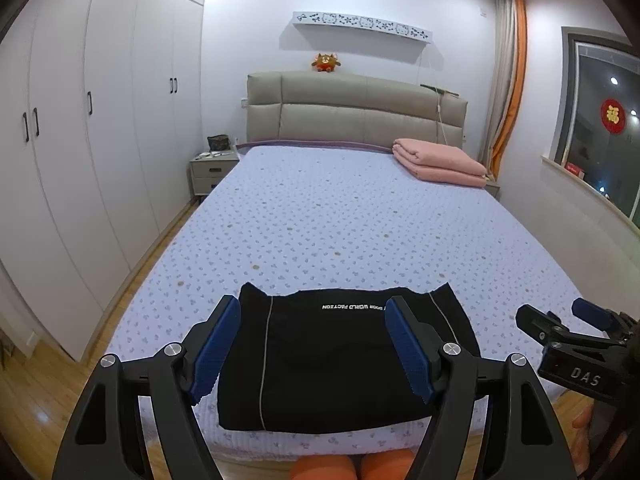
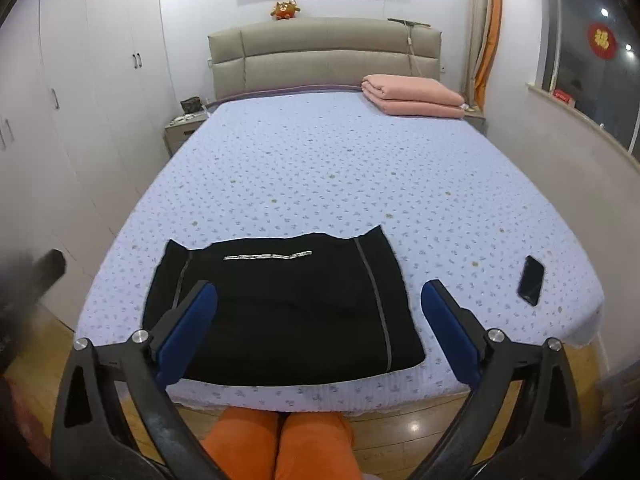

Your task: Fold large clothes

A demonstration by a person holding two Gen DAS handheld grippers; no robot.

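Observation:
A black garment with white lettering and thin grey stripes lies folded into a flat rectangle at the near edge of the bed. It also shows in the right wrist view. My left gripper is open and empty, held above the garment. My right gripper is open and empty, held above the garment's right part; it also appears at the right edge of the left wrist view.
A folded pink blanket lies at the bed's far right by the headboard. A black phone lies on the bed's near right. White wardrobes stand left, a nightstand beside the bed. The person's orange-clad knees touch the bed's foot.

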